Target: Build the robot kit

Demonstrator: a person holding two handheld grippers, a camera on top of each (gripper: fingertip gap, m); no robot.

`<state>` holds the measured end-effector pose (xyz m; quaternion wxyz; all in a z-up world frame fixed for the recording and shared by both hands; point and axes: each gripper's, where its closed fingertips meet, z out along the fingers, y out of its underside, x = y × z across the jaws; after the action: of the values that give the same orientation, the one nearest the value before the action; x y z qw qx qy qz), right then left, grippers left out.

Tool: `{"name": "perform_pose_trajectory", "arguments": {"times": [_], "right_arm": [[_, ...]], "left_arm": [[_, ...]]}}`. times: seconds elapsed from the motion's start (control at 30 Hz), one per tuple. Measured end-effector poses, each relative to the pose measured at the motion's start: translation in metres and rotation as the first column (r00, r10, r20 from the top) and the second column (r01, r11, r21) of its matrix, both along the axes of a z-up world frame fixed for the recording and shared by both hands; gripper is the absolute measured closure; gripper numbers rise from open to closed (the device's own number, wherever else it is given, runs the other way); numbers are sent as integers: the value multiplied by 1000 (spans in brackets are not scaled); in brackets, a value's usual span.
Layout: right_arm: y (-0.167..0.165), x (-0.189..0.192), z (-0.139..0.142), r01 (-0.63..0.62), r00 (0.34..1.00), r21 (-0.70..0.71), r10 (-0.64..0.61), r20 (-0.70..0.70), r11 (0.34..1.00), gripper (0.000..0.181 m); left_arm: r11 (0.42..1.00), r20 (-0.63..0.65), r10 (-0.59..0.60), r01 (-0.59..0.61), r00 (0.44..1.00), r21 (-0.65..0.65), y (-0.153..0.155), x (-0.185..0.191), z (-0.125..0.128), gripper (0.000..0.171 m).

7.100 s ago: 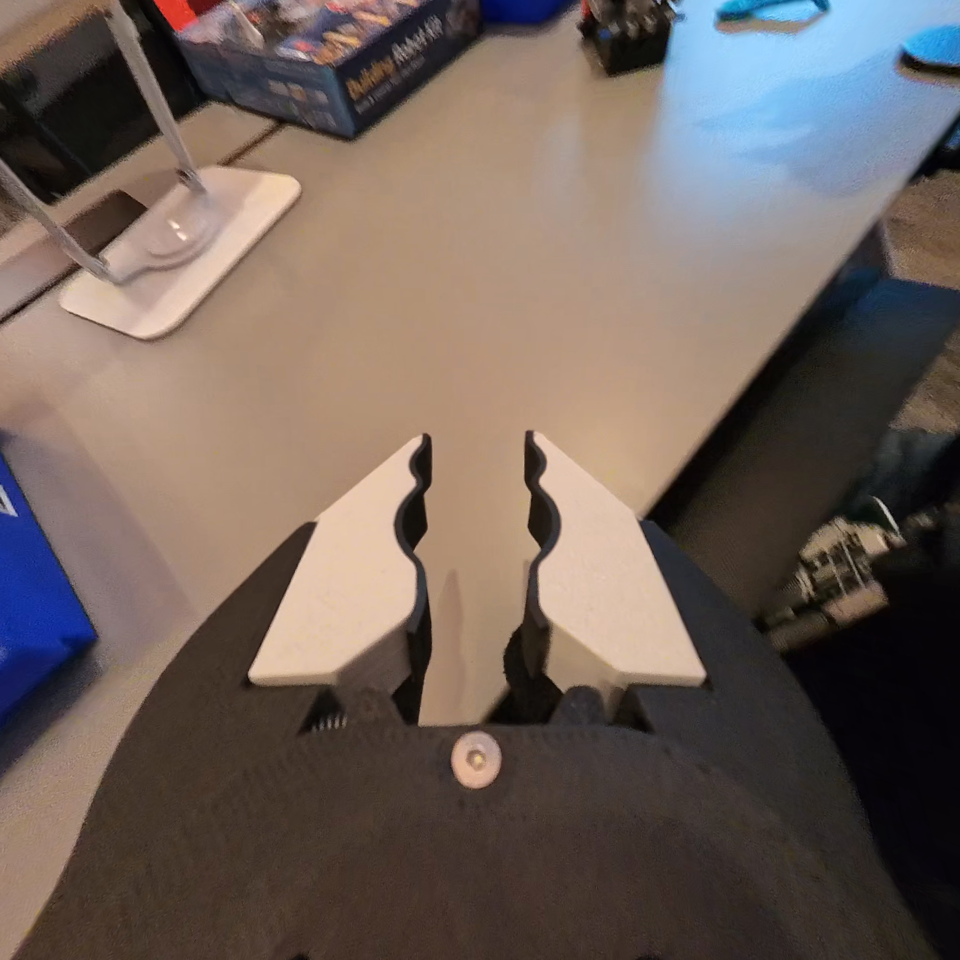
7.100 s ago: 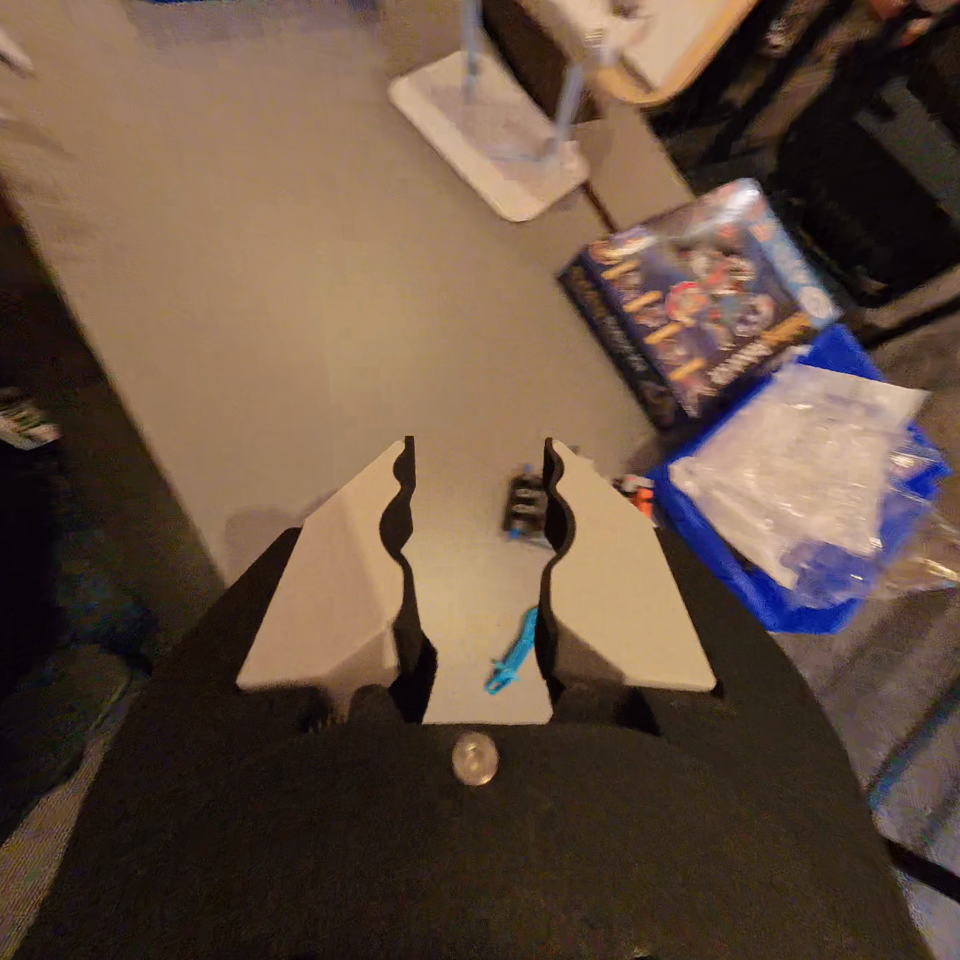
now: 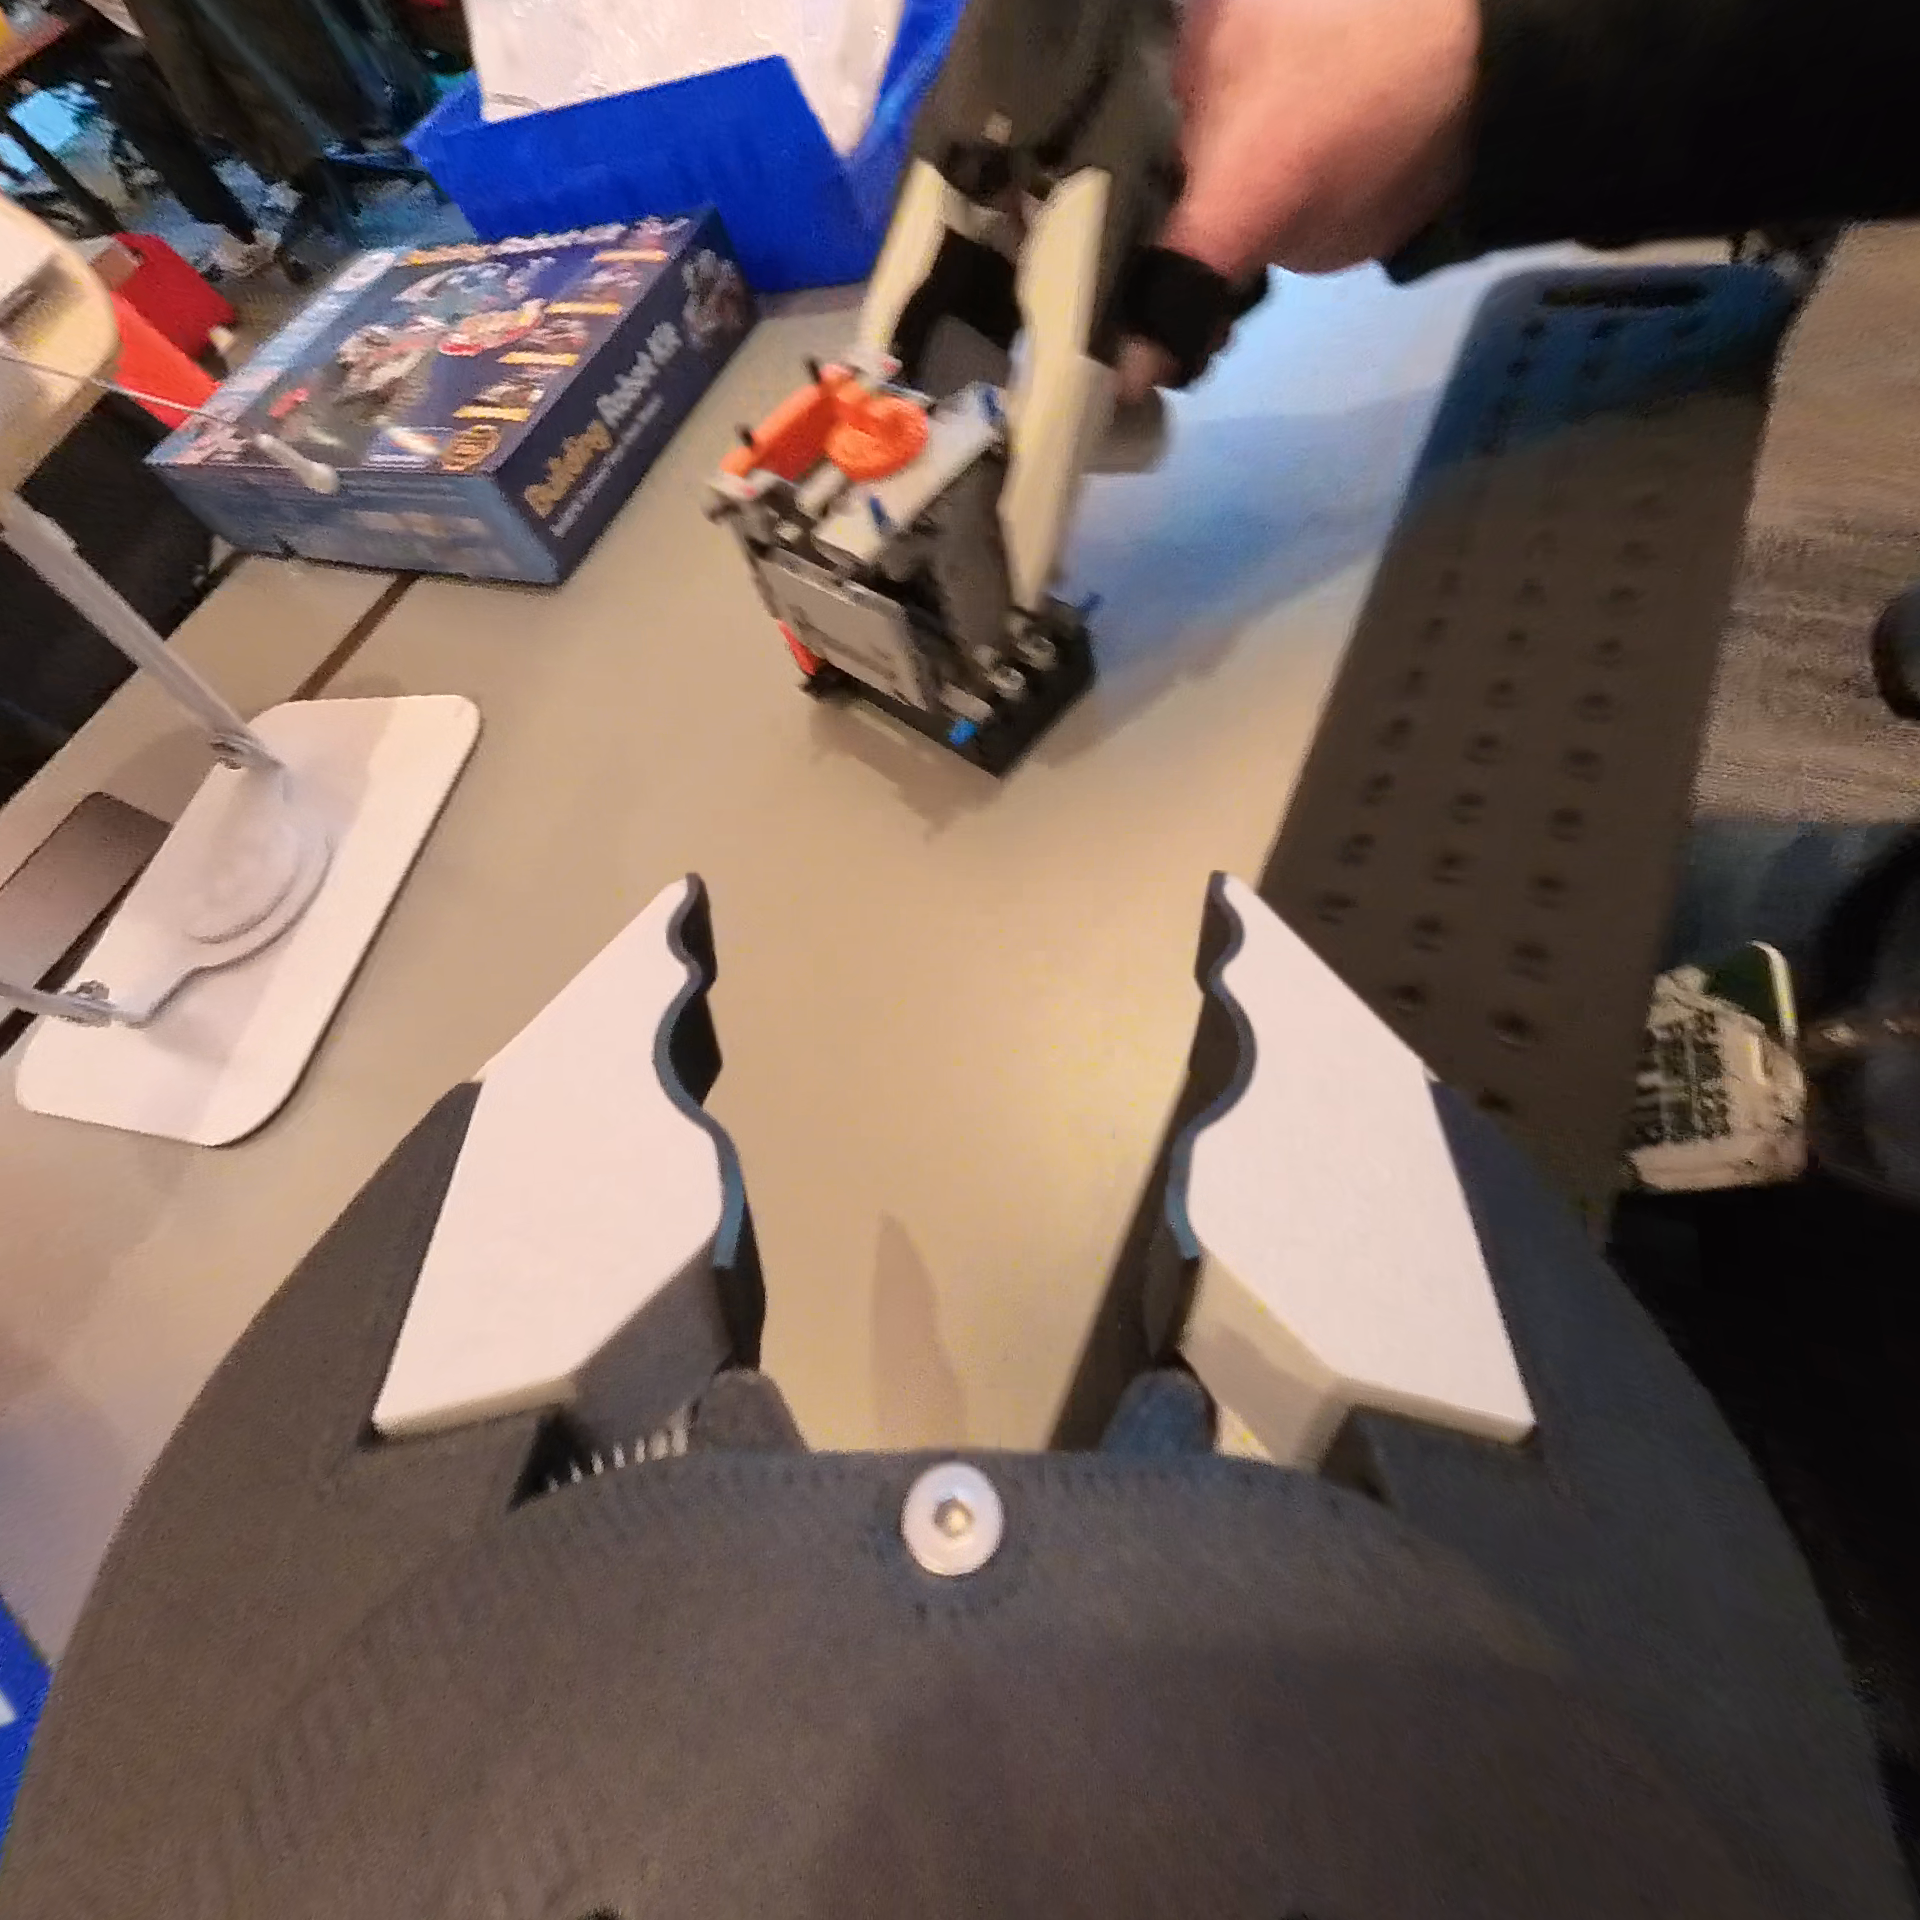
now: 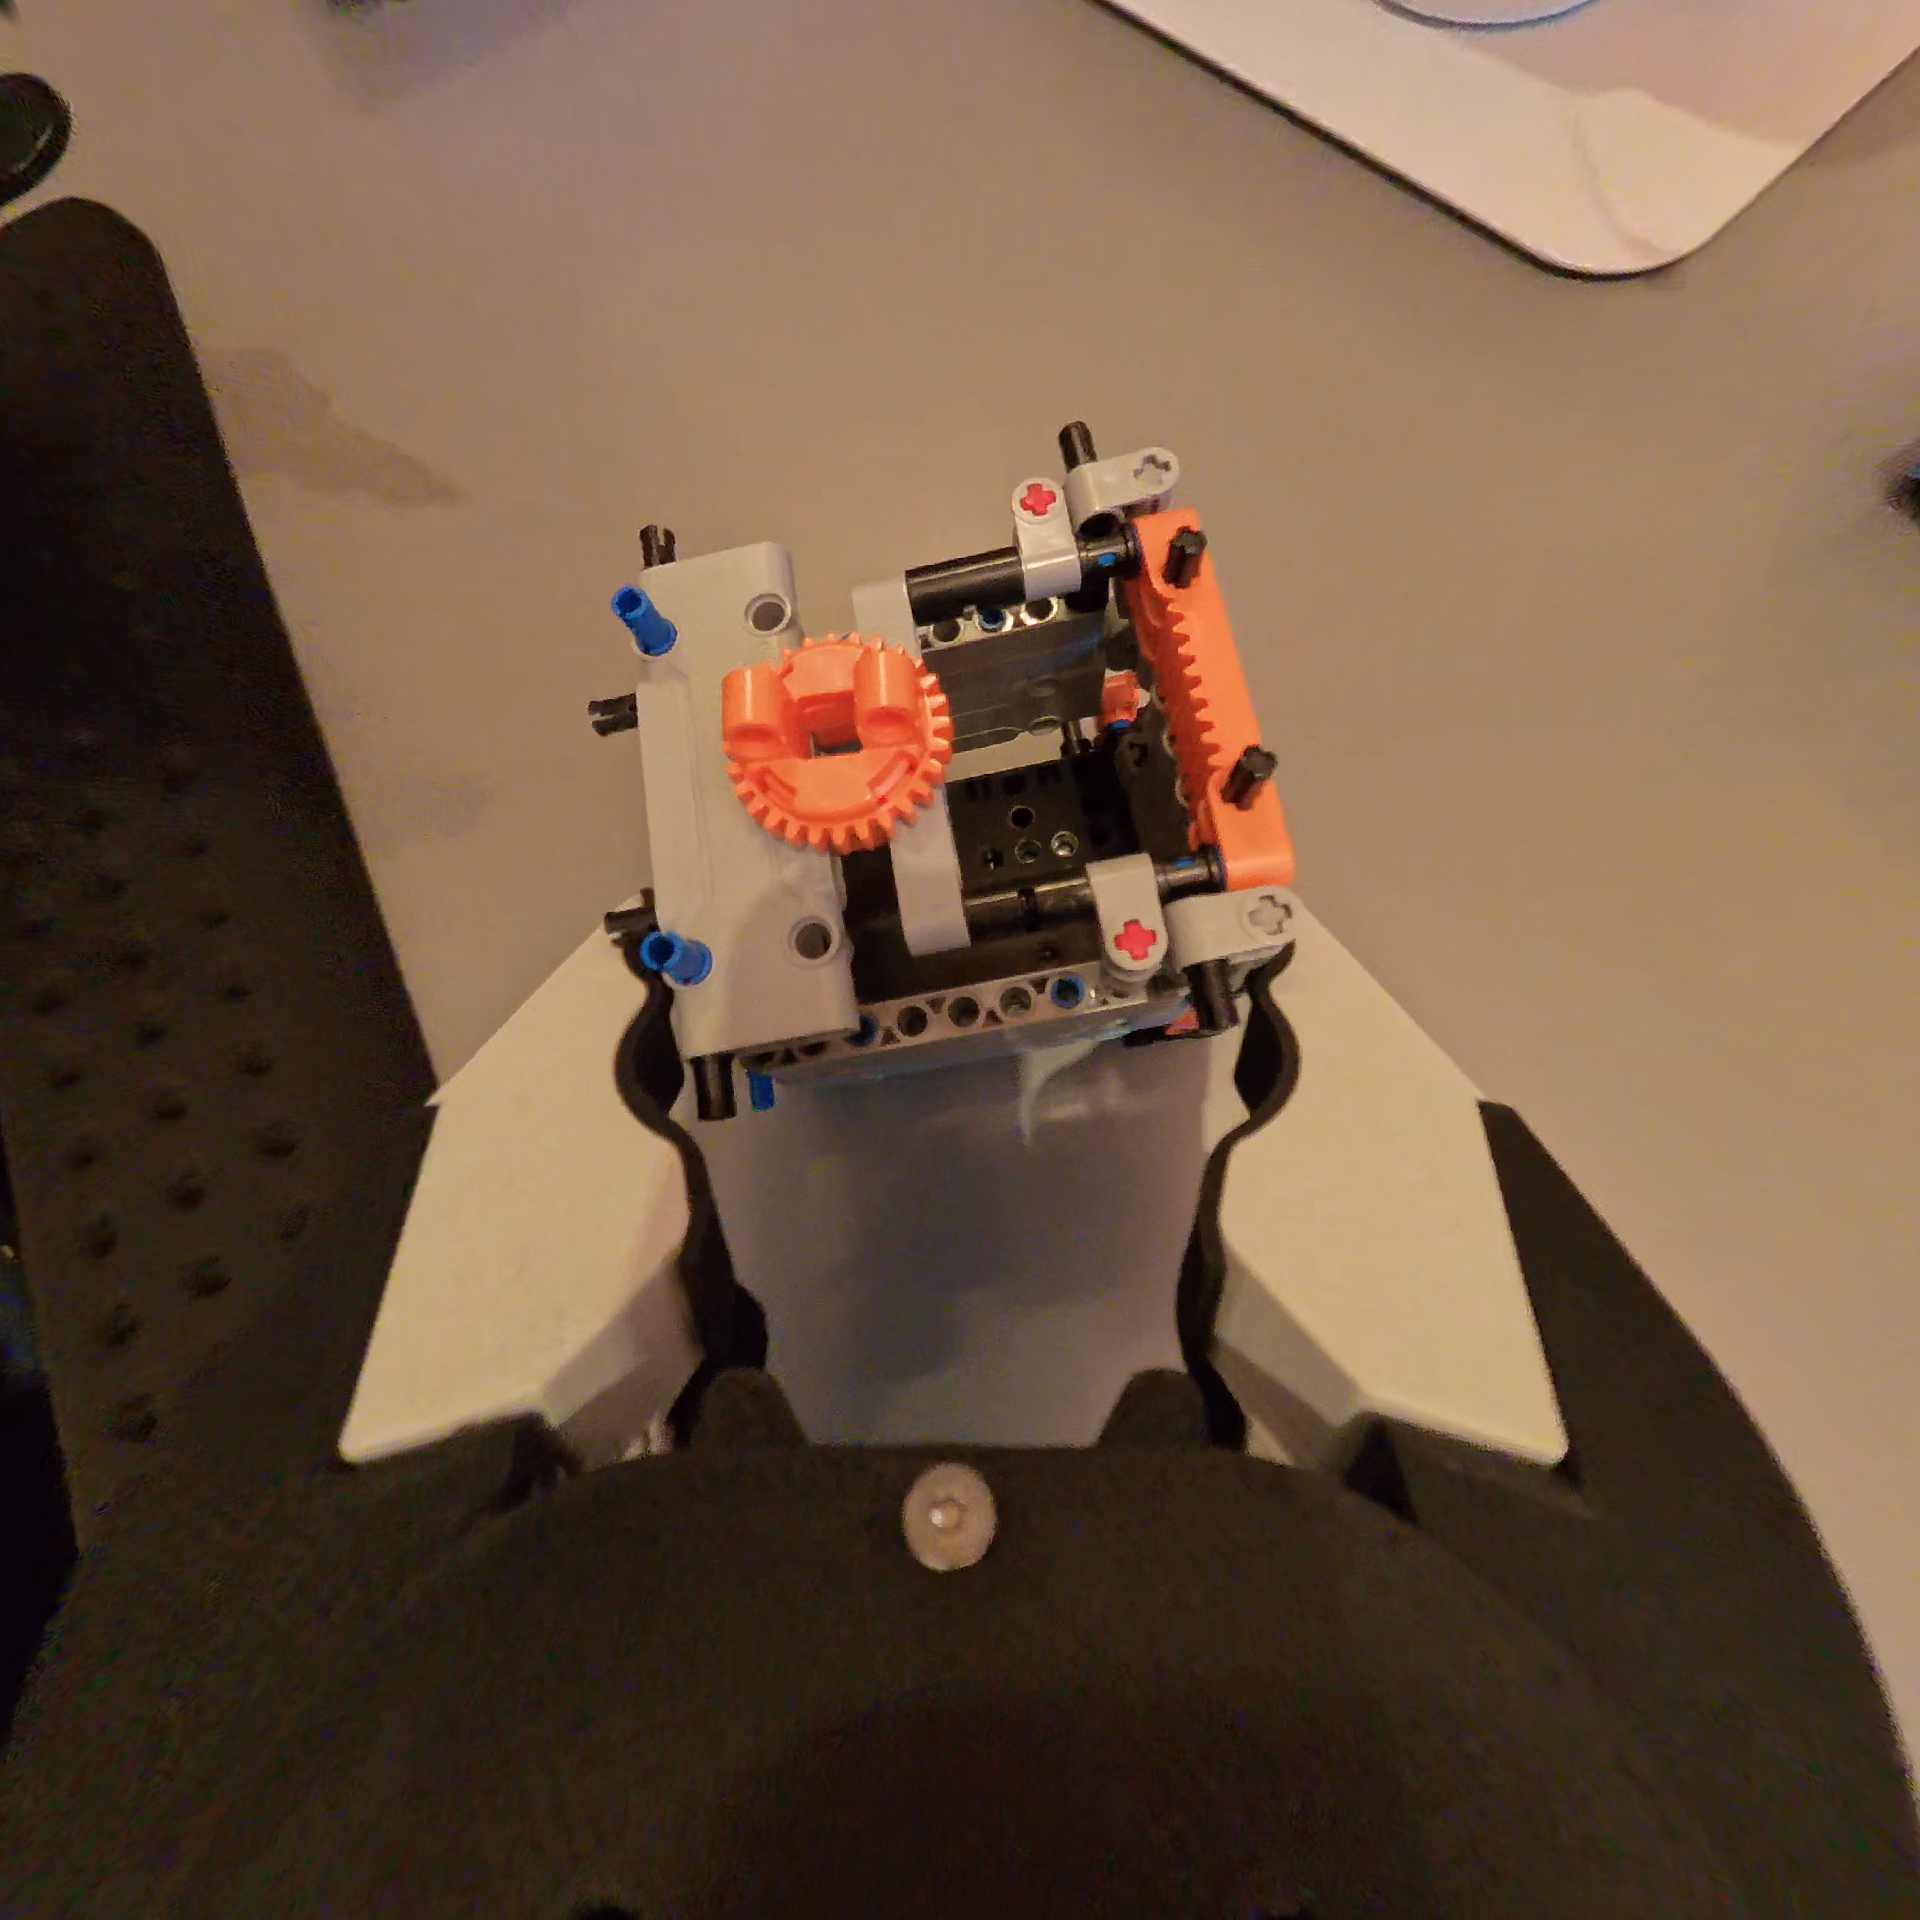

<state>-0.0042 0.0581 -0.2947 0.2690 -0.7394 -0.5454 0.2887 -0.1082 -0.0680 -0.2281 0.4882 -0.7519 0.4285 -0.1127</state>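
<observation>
A brick assembly [image 4: 935,790] of grey, black and orange parts, with an orange gear [image 4: 836,743] and an orange toothed rack [image 4: 1205,696], sits between my right gripper's [image 4: 951,1029] fingertips. The jaws are closed on its two sides. In the left wrist view the assembly [image 3: 873,561] is tilted, its black base touching the grey table [image 3: 935,987], with the right gripper [image 3: 977,436] coming down from above in a person's hand [image 3: 1320,125]. My left gripper [image 3: 956,914] is wide open and empty over bare table, short of the assembly.
A printed dark-blue box [image 3: 468,405] and a blue bin [image 3: 665,156] lie beyond the assembly at the back left. A white lamp base [image 3: 239,914] stands on the left; it also shows in the right wrist view [image 4: 1507,135]. A dark perforated seat [image 3: 1507,675] runs along the table's right edge.
The right gripper was empty above the table; it now grips the brick assembly. The left gripper's jaws have opened wider and it now faces the assembly.
</observation>
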Motion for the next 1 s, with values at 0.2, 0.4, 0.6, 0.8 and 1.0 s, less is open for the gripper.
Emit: {"name": "perform_pose_trajectory", "arguments": {"times": [0.2,0.4,0.6,0.8,1.0], "right_arm": [[-16,12,38,-52,995,-13,51,-83,999,50],[90,-6,137,47,950,26,-37,-310,999,67],[218,-75,154,115,910,-81,-138,-392,990,65],[293,-122,150,83,850,-255,-202,-486,963,64],[294,-146,148,-136,824,-386,-112,-555,912,129]], "left_arm": [[970,139,234,-241,962,30,71,-63,43,84],[877,405,466,-470,787,-97,164,-144,75,71],[739,548,597,-667,586,-92,235,-227,87,62],[680,586,658,-708,474,-191,275,-296,96,50],[867,746,493,-324,448,-379,307,-285,82,94]]}}
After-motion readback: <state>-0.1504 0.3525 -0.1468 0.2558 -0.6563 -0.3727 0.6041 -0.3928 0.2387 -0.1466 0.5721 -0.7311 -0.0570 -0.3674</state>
